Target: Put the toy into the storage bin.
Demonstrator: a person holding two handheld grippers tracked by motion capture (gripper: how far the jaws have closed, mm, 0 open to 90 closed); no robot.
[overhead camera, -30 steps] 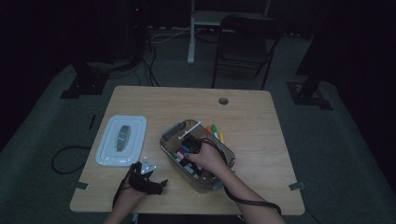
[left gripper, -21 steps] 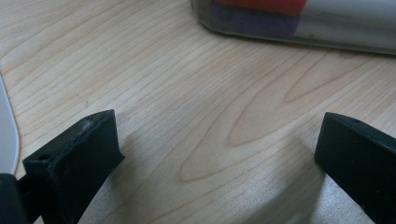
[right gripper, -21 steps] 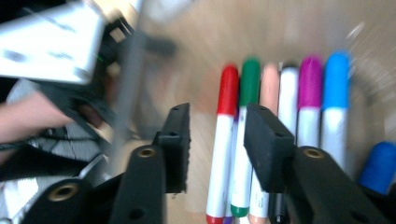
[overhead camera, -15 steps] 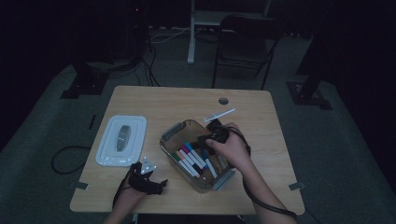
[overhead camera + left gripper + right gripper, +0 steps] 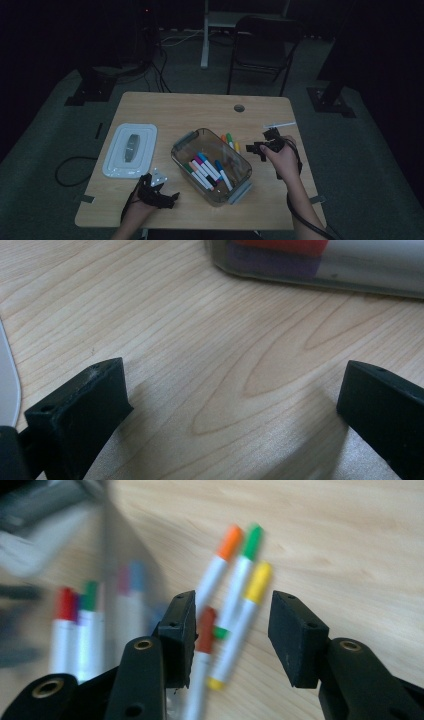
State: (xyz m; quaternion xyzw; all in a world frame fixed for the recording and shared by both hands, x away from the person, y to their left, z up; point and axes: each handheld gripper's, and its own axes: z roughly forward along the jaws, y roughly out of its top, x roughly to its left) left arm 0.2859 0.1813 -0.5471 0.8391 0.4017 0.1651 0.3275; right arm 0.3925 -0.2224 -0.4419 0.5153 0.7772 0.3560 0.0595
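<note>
The right gripper (image 5: 231, 640), jaws just closing a little yet parted and empty, hangs over three white markers with orange, green and yellow caps (image 5: 235, 605) on the light wooden table (image 5: 165, 107), just right of the clear plastic box (image 5: 240, 187). Side by side, caps toward one o'clock. The left gripper (image 5: 232, 410) rests open.

You will find no readable text here; the markers (image 5: 235, 605), the clear container (image 5: 212, 165) and the white lid (image 5: 130, 150) carry no legible labels, brands or numbers.
</note>
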